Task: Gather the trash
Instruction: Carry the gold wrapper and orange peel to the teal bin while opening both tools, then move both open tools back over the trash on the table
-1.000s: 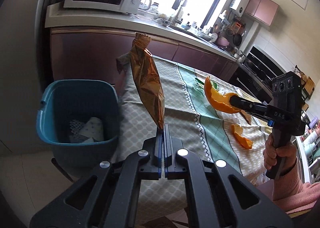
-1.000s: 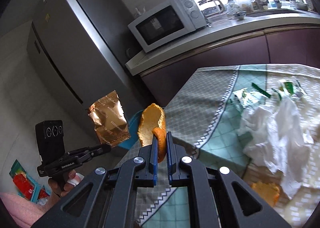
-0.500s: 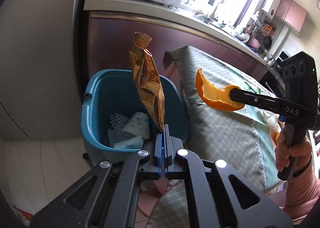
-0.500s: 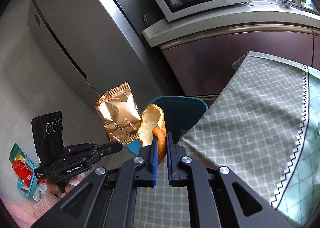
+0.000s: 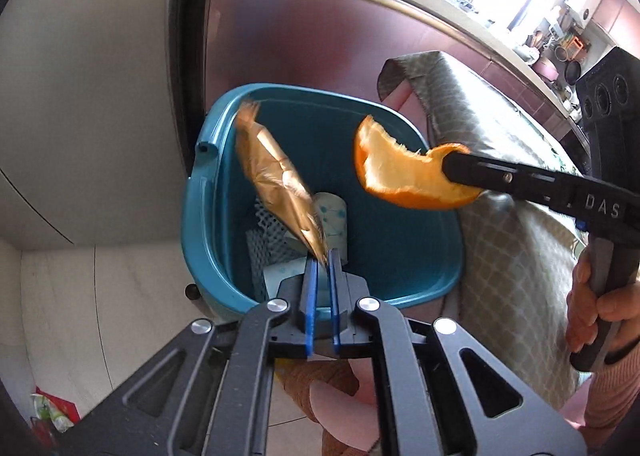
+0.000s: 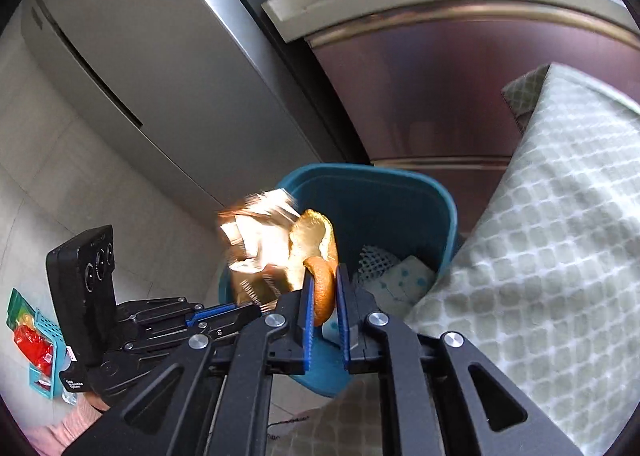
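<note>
Right over the teal bin (image 5: 208,216), the left claw (image 5: 322,256) has its blue pads a narrow gap apart and opening. The lower tip of the gold foil wrapper (image 5: 276,184) sits at the mouth of that gap, by the right-hand pad. The wrapper leans up and away toward the bin's far-left rim and is smeared by motion; whether the pads grip it at all cannot be told, since the gap looks wider than the foil. This claw points steeply down into the bin, above the white netting and spotted paper (image 5: 332,216) lying on the bin's floor. The right claw (image 6: 324,276) is also opening, though only slightly parted, and the orange peel (image 5: 400,176) stands between its pads, pinched at one end. The rest of the peel curls up and out over the bin's opening, pale side showing. Seen from the left wrist, this claw reaches across the bin's right rim from the side of the cloth-covered counter (image 5: 500,256), which stands just beside the bin. The right hand (image 5: 596,308) is wrapped around the tool's grip below the body, with a pink sleeve at the wrist. From the right wrist, wrapper and peel overlap above the bin's near-left rim, and the grey fridge (image 6: 160,56) rises behind the bin.
</note>
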